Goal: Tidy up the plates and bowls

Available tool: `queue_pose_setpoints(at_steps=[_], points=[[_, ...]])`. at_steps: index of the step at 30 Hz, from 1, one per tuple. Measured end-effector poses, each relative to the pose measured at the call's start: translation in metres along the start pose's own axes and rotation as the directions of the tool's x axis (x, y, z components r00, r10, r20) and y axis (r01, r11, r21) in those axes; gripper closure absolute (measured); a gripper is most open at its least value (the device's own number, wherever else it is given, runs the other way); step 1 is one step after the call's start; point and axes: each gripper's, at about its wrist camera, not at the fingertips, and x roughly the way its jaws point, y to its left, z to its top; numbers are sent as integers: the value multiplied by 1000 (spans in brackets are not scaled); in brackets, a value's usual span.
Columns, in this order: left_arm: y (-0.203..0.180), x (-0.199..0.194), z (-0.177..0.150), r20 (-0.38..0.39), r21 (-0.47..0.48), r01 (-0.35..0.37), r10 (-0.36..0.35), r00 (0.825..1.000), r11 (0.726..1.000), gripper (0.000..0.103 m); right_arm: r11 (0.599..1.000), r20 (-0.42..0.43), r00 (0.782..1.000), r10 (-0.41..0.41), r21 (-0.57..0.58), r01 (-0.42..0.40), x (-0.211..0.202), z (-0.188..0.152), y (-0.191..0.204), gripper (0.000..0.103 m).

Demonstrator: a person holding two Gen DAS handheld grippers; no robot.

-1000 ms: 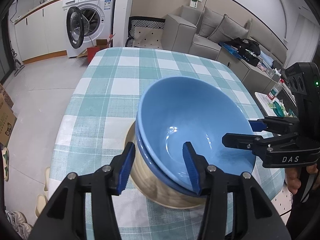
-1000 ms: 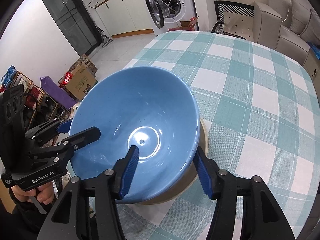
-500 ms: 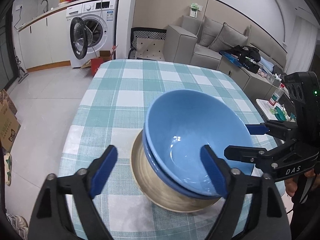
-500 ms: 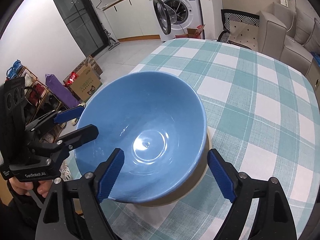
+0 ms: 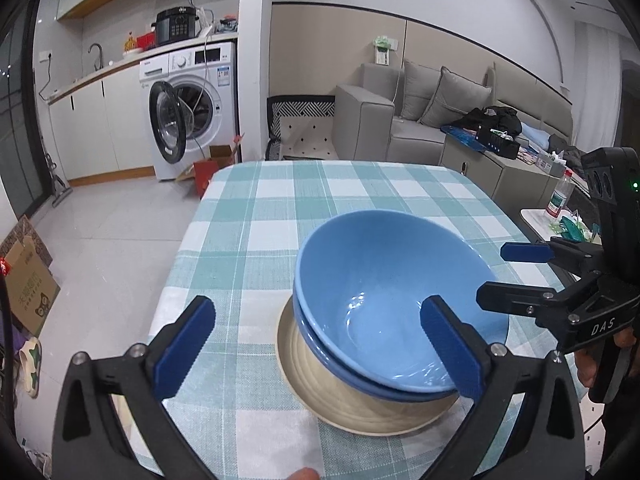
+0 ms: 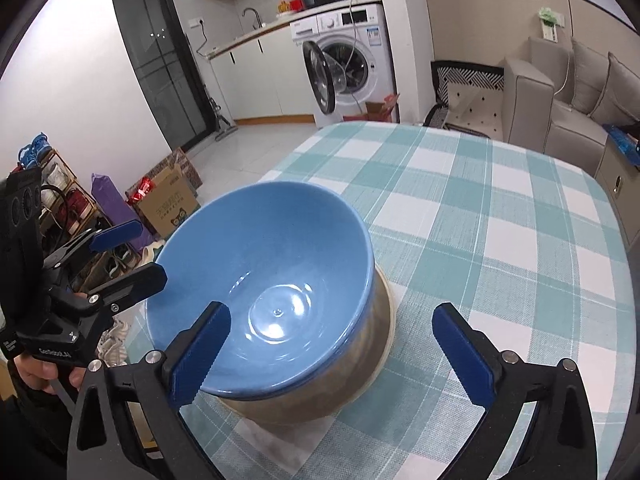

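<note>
Bowls (image 5: 384,300) sit nested in one stack on the table (image 5: 360,188), close to its near edge and toward the near left corner as the right wrist view shows it. Two blue ones are countable in the left wrist view, where two blue rims show one inside the other; they rest in a single beige bowl (image 5: 352,396) at the bottom, three in all. The beige bowl's foot stands on the checked tablecloth (image 6: 500,208).

The left gripper (image 5: 320,344) stands wide apart, and its jaws have just been opening. One blue pad lies in front of the stack's near rim and the other out over the cloth, neither pressing on anything. The right gripper (image 6: 336,348) is likewise spread wide, its jaws also just opened; the stack's near side lies between the pads and neither pad presses on it. Each gripper shows in the other's camera, flanking the stack on opposite sides, with a hand (image 6: 40,372) below the left one.

Beyond the stack the cloth runs bare to the far edge and both far corners, giving open room ahead. Past the left edge the floor drops away to a cardboard box (image 6: 170,206); past the far edge stand one washing machine (image 5: 192,104) with its door open and one grey sofa (image 5: 420,120).
</note>
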Motion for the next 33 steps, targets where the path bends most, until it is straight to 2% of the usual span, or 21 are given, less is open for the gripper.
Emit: queue_pose_setpoints(at_steps=[6,14,23,33], points=[[-5,-14,-6,79,34,-37,34,996,999,0,1000,103,995,-5,-4,5,-15,-15,-2,0],[-11,-29,-21,178,63,-95,83,981,993,0,999,216,976,3,-39,6,-34,-43,-3,0],[-18,-36,-43,199,59,-98,85,976,993,0,997,301,953,39,-72,-18,-52,-72,7,0],[-26,-49,-70,223,46,-85,73,972,995,0,997,369,930,-3,-70,30,-64,-102,23,0]])
